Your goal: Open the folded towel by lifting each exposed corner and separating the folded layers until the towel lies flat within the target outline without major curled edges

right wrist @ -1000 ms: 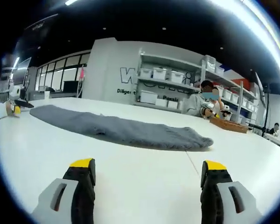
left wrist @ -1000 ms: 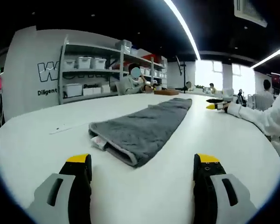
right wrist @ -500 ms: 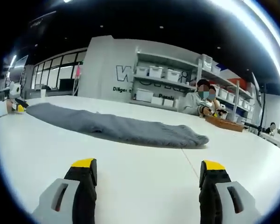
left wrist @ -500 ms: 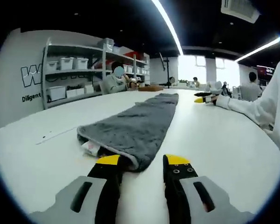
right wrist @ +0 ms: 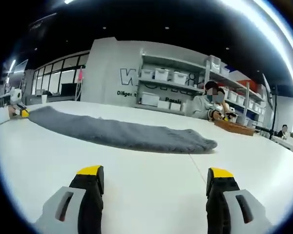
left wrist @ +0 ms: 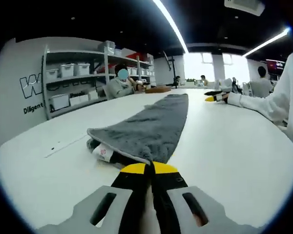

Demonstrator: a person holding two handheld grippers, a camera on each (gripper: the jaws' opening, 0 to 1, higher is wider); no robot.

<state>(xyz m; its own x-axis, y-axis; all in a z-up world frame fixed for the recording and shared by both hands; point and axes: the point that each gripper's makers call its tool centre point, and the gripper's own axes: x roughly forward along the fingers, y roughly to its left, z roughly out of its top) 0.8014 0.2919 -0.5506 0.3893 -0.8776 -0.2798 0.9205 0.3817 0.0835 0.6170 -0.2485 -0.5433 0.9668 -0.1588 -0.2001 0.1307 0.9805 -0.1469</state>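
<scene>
A long grey towel (left wrist: 151, 124), folded lengthwise, lies on the white table (left wrist: 224, 141). My left gripper (left wrist: 149, 168) is shut on the top layer at its near corner, lifting that edge a little; a white label (left wrist: 103, 152) shows underneath. In the right gripper view the same towel (right wrist: 122, 134) stretches across the table (right wrist: 151, 180), and my right gripper (right wrist: 154, 173) stands open above the bare table, short of the towel's far end. The right gripper (left wrist: 215, 96) also appears far off in the left gripper view, held by a white sleeve (left wrist: 263, 105).
Shelves with white bins (left wrist: 71, 83) stand against the grey wall. A seated person (right wrist: 205, 108) works at the table's far side beside a wooden tray (right wrist: 234, 128). A thin dark line (left wrist: 63, 145) marks the table left of the towel.
My left gripper has moved up to the towel's near corner and closed from wide open to shut on its top layer. The right gripper has barely moved and stays open.
</scene>
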